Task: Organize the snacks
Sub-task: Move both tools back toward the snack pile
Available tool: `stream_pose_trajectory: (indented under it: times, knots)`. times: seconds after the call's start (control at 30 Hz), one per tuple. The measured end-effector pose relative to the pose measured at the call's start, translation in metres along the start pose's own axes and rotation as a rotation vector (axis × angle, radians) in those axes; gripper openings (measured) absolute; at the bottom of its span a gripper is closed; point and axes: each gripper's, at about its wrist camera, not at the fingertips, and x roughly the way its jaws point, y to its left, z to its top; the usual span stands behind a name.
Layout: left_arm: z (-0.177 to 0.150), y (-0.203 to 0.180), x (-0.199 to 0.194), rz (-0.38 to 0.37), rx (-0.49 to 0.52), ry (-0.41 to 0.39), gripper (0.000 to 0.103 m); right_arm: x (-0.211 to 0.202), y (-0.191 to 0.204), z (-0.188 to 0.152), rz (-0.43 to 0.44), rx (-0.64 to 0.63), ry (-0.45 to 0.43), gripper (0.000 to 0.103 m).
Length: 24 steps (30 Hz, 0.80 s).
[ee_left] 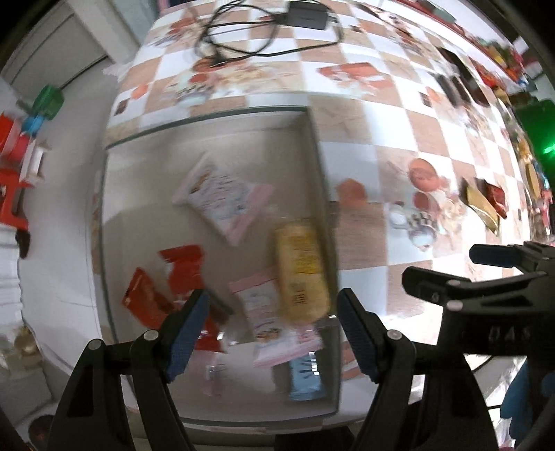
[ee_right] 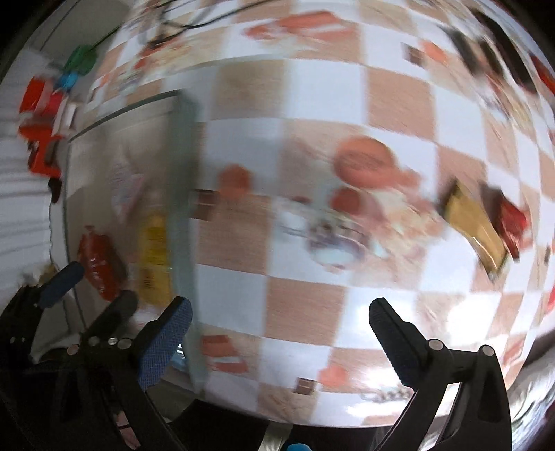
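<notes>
Over the clear bin (ee_left: 312, 145) at the near edge of the checkered table (ee_left: 399, 125), your left gripper (ee_left: 274, 312) hangs with its jaws spread wide and nothing between them. Inside the bin you can count one yellow packet (ee_left: 301, 270) lying against the right wall, one large pink-and-white packet (ee_left: 222, 201) toward the middle, two smaller pink packets (ee_left: 260, 305) near the front, two red packets (ee_left: 145, 298) on the left side, and one light blue packet (ee_left: 305, 378) in the front right corner; blur makes finer counts uncertain.

Your right gripper (ee_right: 281, 326) is held above the tablecloth just right of the bin's wall (ee_right: 184, 194), jaws likewise spread and holding nothing. From its camera, two snacks lie outside the bin, well apart from it on the right side of the table: one gold packet (ee_right: 475, 222) and, touching it on the far side, one dark red packet (ee_right: 510, 215). The left view shows the same pair (ee_left: 482, 201) beyond your right gripper (ee_left: 447, 270).

At the table's far end sits one black power adapter (ee_left: 308, 15) with its coiled cable (ee_left: 242, 38). More snacks line the far right edge, too blurred to count.
</notes>
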Motion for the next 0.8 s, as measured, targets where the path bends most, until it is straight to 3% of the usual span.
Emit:
stream_pose_trajectory:
  times: [0.57,0.8]
  knots:
    - [0.007,-0.141,0.002,-0.02,0.253,0.051,0.079,0.016,-0.203,-0.058,-0.05,0.317,0.063,0.103]
    - [0.029,-0.206,0.004,-0.082,0.291,0.084,0.079,0.031,-0.262,-0.088,-0.115,0.333,0.105,0.103]
